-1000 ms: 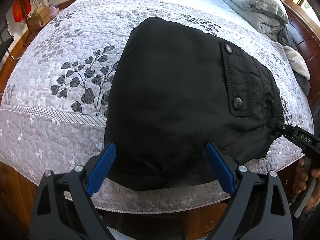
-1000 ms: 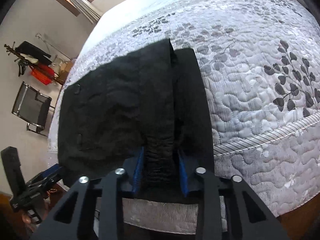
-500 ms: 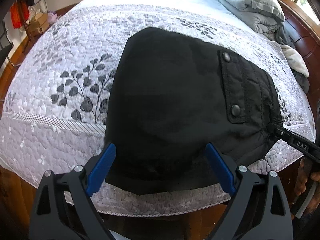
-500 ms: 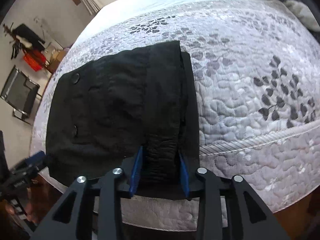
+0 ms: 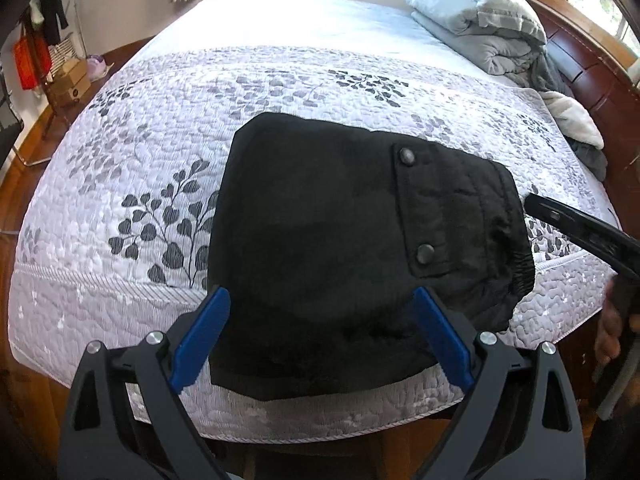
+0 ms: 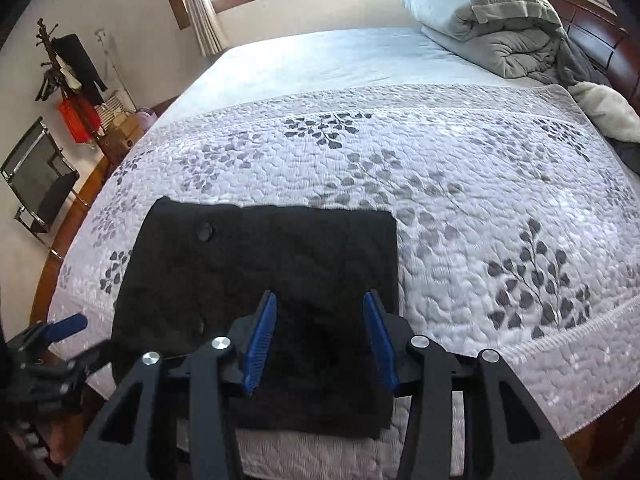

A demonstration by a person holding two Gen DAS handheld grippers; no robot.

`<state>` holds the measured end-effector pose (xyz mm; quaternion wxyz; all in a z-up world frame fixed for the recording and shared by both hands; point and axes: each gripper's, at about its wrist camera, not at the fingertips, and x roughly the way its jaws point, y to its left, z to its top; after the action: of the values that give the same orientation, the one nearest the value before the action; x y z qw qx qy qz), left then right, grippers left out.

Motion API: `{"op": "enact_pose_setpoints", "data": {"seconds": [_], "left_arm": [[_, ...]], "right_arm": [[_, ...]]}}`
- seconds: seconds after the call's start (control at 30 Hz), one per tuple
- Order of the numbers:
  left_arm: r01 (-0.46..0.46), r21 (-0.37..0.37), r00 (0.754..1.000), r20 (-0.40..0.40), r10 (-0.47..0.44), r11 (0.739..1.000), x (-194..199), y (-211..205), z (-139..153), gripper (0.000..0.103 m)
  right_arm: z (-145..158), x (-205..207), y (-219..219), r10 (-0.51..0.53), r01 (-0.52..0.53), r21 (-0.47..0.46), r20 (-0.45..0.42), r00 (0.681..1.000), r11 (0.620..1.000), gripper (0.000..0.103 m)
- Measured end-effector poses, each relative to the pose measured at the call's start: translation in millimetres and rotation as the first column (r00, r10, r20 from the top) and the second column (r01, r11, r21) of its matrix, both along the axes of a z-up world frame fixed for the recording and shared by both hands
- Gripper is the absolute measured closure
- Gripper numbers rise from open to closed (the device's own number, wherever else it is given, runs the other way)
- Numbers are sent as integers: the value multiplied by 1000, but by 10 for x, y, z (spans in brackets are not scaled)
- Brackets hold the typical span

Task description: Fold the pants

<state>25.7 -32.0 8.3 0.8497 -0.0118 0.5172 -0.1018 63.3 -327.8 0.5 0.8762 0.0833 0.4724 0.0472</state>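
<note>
The black pants [image 5: 320,220] lie folded into a compact rectangle near the front edge of the bed, with a snap-buttoned pocket flap on top. My left gripper [image 5: 320,300] hovers open above their near edge, its blue pads wide apart and clear of the cloth. In the right wrist view the same pants [image 6: 260,260] lie flat under my right gripper [image 6: 320,300]. Its jaws are opening, and nothing is pinched between the pads. The right gripper [image 5: 580,228] also shows at the right side of the left wrist view, and the left gripper [image 6: 60,328] at the lower left of the right wrist view.
A grey quilt with a leaf print [image 6: 480,200] covers the bed. A folded grey duvet [image 6: 488,20] and loose clothes lie by the wooden headboard [image 5: 592,80]. A chair [image 6: 40,176] and a coat rack [image 6: 68,68] stand by the left wall. A hand [image 5: 612,320] holds the right gripper's handle.
The right gripper let go of the pants' bunched edge, its jaws widened, and it rose. The left gripper also lifted, still open. The pants stay flat on the quilt.
</note>
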Motion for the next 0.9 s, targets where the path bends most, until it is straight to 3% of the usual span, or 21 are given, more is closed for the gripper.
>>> {"op": "enact_pose_setpoints", "data": {"seconds": [0.1,0.4,0.53,0.73,0.9], "left_arm": [[5,-10,1000,-3,-5,1000,23,0,5,10],[-7,-28,1000,-9,7,1000,127,53,-34,9],[-27,2,1000,-12,27,1000,215,66,-116,9],[-40,37,999,-12,41,998,343,78,-220,9],[-49,44,999,-20,50,998,439,72,-304,9]], "right_arm": [[-114,155,48,-1,2,32,-33,999,999,60],[-444,436,51,-20,22,14,-110,994,1000,60],[-522,487,64,-23,23,-2,-122,992,1000,60],[-291,238,13,-31,32,28,-39,999,999,59],[-277,-36,54,7,-6,15,-57,998,1000,59]]}}
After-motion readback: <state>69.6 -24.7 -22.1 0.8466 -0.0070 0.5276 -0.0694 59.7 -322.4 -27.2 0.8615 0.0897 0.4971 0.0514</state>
